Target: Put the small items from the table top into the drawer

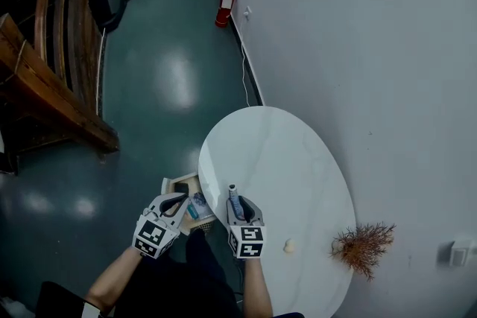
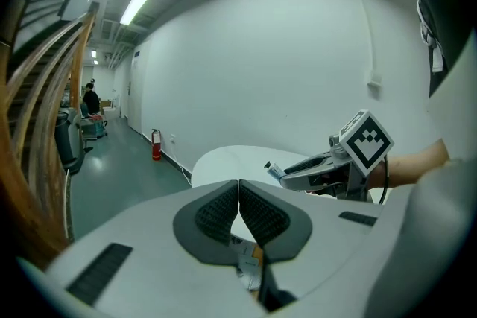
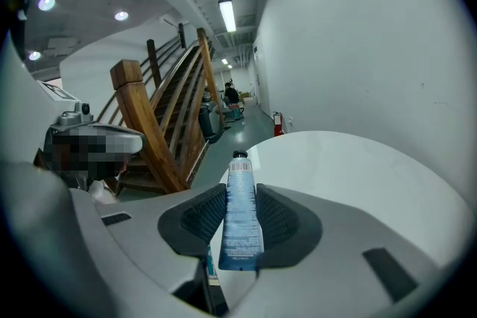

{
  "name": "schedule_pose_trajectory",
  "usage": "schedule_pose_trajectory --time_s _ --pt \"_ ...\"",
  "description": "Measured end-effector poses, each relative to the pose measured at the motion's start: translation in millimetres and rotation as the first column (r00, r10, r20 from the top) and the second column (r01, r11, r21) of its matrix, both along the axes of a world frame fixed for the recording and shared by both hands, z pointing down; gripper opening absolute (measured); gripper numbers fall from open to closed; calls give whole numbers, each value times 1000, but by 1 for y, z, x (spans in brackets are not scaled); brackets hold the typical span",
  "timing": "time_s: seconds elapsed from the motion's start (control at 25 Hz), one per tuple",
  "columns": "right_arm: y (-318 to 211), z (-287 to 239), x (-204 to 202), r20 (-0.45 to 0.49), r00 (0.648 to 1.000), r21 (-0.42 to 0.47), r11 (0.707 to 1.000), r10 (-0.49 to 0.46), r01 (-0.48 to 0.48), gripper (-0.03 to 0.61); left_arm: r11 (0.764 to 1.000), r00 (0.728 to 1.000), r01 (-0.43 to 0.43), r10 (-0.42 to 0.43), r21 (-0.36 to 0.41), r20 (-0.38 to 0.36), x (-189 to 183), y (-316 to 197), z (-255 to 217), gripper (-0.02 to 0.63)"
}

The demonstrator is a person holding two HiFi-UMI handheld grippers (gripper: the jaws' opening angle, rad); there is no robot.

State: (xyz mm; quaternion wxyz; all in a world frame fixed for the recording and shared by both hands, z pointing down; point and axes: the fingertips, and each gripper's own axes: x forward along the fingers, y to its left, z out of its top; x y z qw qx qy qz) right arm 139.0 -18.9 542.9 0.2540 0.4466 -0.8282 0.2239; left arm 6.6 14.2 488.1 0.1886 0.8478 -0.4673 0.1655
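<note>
My right gripper is shut on a small blue tube with a black cap, which points forward out of the jaws. It hovers over the near left edge of the white oval table. The same tube shows in the head view, and also in the left gripper view as a tube sticking out of the right gripper. My left gripper is shut with nothing between its pads, held above the open drawer at the table's left side. A small cream item lies on the table.
A dried brown twig bunch sits at the table's near right edge. The drawer holds several small items. A white wall runs along the right, with a red fire extinguisher and a cable on the green floor. A wooden staircase stands at left.
</note>
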Motion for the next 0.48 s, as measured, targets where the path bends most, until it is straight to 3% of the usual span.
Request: schedule_pose_trajectory --time_s 0.48 --pt "28 1 -81 12 991 -15 991 -133 133 146 992 992 128 -128 -13 1 -74 39 5 20"
